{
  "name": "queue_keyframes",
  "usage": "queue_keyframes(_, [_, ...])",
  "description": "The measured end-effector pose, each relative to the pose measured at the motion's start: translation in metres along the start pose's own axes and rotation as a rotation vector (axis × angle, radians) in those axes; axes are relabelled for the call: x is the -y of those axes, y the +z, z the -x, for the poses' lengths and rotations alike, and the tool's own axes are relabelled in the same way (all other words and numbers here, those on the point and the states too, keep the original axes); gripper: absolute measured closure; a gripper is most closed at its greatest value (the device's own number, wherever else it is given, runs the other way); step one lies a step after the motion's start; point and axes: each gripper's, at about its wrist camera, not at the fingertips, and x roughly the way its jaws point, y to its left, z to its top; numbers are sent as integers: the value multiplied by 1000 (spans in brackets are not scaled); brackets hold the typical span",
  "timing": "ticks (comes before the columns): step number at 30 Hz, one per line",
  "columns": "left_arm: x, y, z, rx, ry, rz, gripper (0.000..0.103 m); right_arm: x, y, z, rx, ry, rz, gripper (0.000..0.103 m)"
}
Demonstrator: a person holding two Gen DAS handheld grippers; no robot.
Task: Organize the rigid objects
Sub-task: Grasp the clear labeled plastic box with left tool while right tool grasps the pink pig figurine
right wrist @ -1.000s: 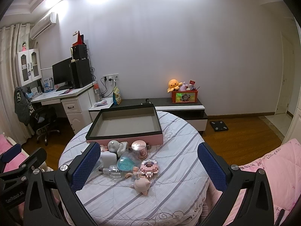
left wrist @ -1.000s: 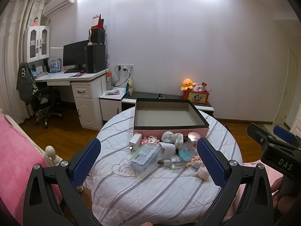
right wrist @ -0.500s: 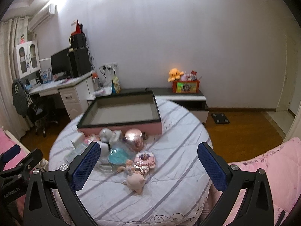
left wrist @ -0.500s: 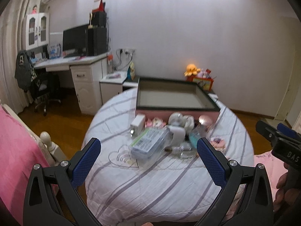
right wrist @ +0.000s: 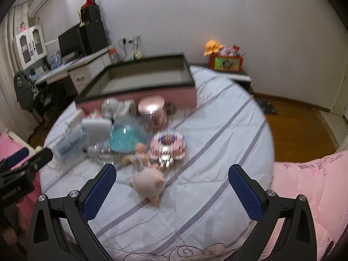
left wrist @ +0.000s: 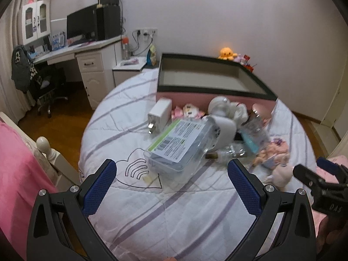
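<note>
Both grippers, left gripper (left wrist: 171, 182) and right gripper (right wrist: 173, 183), hang with jaws spread wide and hold nothing above the round striped table (right wrist: 217, 130). Motion blur smears the small clutter; a clear plastic case (left wrist: 180, 145), white charger (left wrist: 159, 113) and pink pig figure (right wrist: 150, 182) read. Bare quilted cloth lies nearer. Behind, the shallow pink box (left wrist: 184, 93) sits open.

Toys (right wrist: 148, 182) before box (left wrist: 208, 82), on table (left wrist: 152, 213).
</note>
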Motion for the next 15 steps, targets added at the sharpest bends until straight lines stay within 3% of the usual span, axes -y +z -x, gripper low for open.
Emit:
queue_keyframes(7, [-6,2,-37,-58,-4,-10,0,-6,-5,-36,-89,46,26,1])
queue_keyframes(13, [-11,7,-62,-103,-41,-26,1,-10,-5,-50,-108,60,65,21])
queue_keyframes(15, [-12,8,-67,-117,-76,-31,6,-10,-4,-50,-106,88,69,35])
